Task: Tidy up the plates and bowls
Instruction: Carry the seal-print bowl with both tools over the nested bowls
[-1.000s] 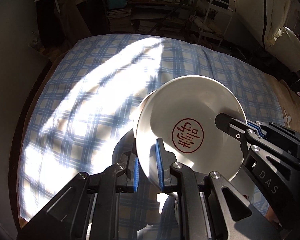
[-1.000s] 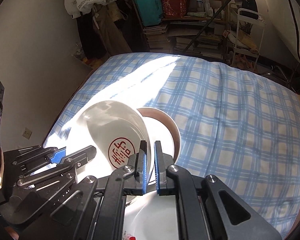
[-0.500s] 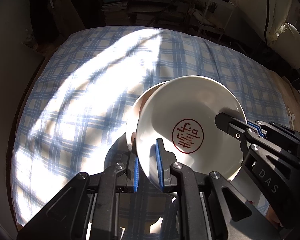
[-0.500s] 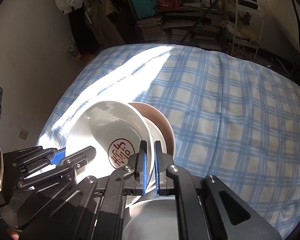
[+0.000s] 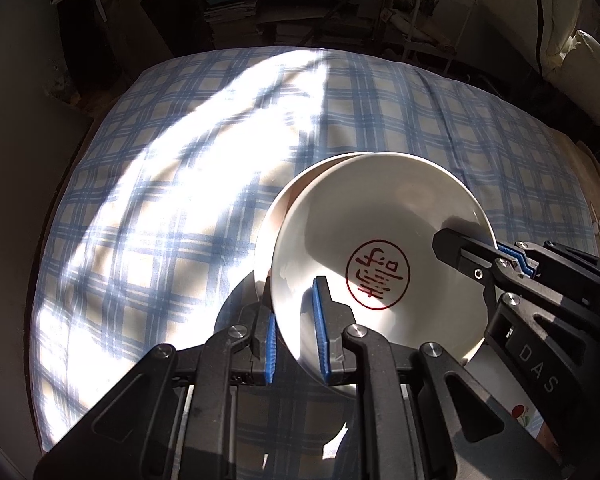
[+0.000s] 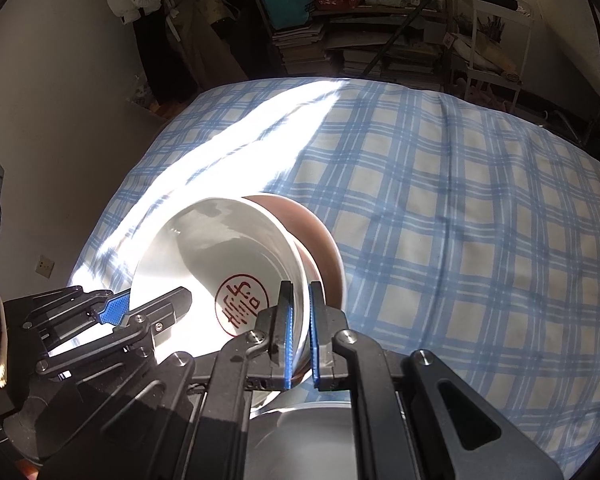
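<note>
Bowl rim [image 5: 380, 156] between fingers [image 5: 320, 316]

Second bowl [image 6: 320, 248] mostly hidden behind white bowl [image 6: 220, 256]

"DAS" on right tongs [image 5: 512, 258] body, red round seal w/ Chinese character inside white bowl [image 5: 380, 256]

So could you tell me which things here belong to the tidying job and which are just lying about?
Job:
- white bowl, gripped at its rim by left gripper and right gripper
- brown bowl beneath it
- white dish at the bottom edge

Lying about:
- checked cloth
- book stacks
- pillow
</note>
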A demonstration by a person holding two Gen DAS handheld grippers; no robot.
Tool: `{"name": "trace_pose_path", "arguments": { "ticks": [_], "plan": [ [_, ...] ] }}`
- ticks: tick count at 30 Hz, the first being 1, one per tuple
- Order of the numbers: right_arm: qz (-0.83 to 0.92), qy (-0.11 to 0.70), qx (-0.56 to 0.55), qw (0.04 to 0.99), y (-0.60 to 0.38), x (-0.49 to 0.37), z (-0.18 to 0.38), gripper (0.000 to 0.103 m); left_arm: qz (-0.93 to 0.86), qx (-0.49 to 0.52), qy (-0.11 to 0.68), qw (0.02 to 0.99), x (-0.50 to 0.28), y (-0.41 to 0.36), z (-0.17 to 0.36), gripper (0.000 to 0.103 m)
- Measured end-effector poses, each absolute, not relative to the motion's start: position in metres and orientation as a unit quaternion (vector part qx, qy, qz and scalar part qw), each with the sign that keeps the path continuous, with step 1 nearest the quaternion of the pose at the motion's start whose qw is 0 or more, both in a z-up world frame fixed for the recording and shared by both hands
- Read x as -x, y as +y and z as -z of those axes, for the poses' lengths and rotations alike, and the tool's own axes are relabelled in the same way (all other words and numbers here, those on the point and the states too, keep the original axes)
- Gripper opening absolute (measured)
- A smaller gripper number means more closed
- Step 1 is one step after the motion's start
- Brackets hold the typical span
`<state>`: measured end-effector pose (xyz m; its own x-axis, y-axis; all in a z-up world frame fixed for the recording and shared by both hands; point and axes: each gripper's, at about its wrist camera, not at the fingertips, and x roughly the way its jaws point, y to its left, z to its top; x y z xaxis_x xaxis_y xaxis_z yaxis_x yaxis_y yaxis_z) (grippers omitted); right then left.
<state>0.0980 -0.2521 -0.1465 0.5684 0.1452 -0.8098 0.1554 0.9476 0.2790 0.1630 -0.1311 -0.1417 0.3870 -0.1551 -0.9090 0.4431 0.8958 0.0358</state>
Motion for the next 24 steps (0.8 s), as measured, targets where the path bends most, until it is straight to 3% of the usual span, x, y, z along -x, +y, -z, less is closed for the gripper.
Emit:
{"name": "trace_pose_path", "arguments": {
  "ticks": [18,24],
  "plan": [
    [-0.014,0.472,-0.183,0.862,-0.260,-0.103,0.150,0.010,0.188,-0.130,0.532,0.815,-0.165,-0.128,0.146,0.016],
    [-0.018,0.465,-0.174,0.868,-0.258,-0.103,0.145,0.017,0.185,-0.143,0.507,0.830,-0.158,-0.127,0.134,0.016]
  ]
}}
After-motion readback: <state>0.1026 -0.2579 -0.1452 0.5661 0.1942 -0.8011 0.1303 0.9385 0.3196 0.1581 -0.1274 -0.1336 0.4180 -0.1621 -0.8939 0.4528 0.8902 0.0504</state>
